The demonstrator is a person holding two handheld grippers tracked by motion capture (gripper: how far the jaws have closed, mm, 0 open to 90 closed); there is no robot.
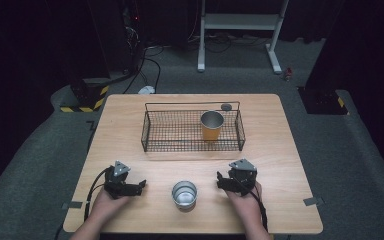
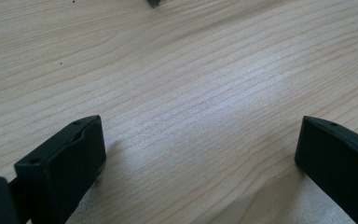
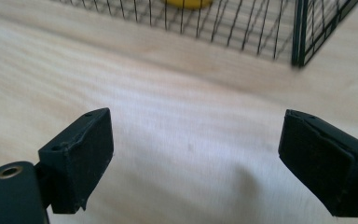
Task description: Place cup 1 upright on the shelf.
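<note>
A silver metal cup [image 1: 184, 194] stands upright on the wooden table [image 1: 130, 120] near its front edge, between my two grippers. Left of it, my left gripper [image 1: 139, 187] rests low on the table and points right toward the cup. In the left gripper view its jaws [image 2: 200, 149] stand wide open over bare wood. On the cup's other side, my right gripper [image 1: 221, 181] is open too [image 3: 196, 149], with nothing between its fingers. A yellow cup [image 1: 212, 125] [image 3: 189, 3] stands in the black wire basket [image 1: 152, 135] [image 3: 242, 23] behind.
The basket sits mid-table with its handle across the top. A small grey round object [image 1: 226, 106] lies just behind the basket. Grey tape tabs [image 1: 313, 201] mark the table's front corners. A white frame [image 1: 240, 22] stands on the floor beyond.
</note>
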